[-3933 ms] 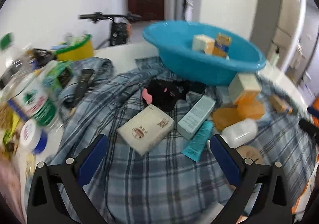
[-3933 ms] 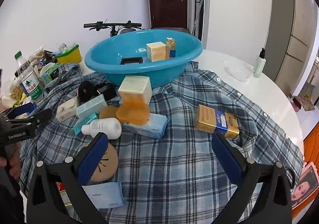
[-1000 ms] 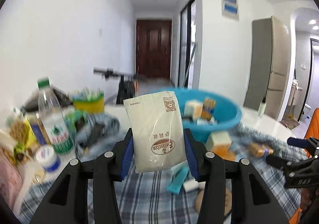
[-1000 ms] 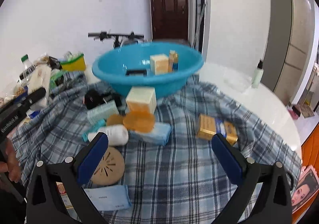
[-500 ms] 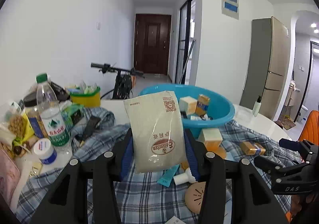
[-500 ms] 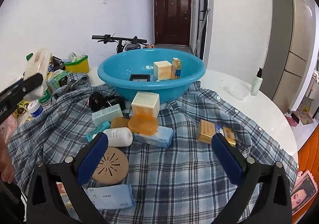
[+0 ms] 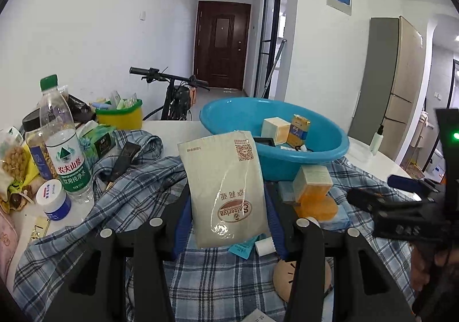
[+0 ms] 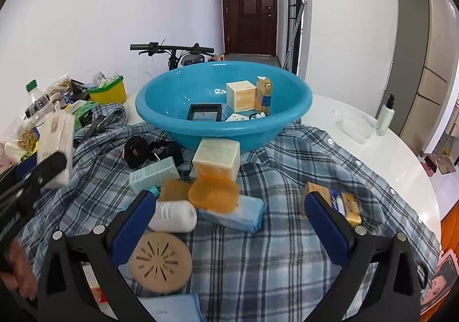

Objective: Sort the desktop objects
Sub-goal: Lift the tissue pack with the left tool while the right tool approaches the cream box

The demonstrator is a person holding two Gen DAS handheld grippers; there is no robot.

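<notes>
Squeezing a cream packet (image 7: 228,187) between its blue pads, the left gripper (image 7: 228,218) holds it up above the checked shirt (image 7: 218,276). The right gripper (image 8: 229,218) has its fingers wide apart with nothing in them. Farther back sits the blue tub (image 8: 160,109).

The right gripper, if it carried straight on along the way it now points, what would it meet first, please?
Most likely the orange soap dish lying on the pale blue pack, which sits centred between the open jaws of the right gripper. Depth is hard to judge here; the plaid shirt just short of it could come first.
</notes>
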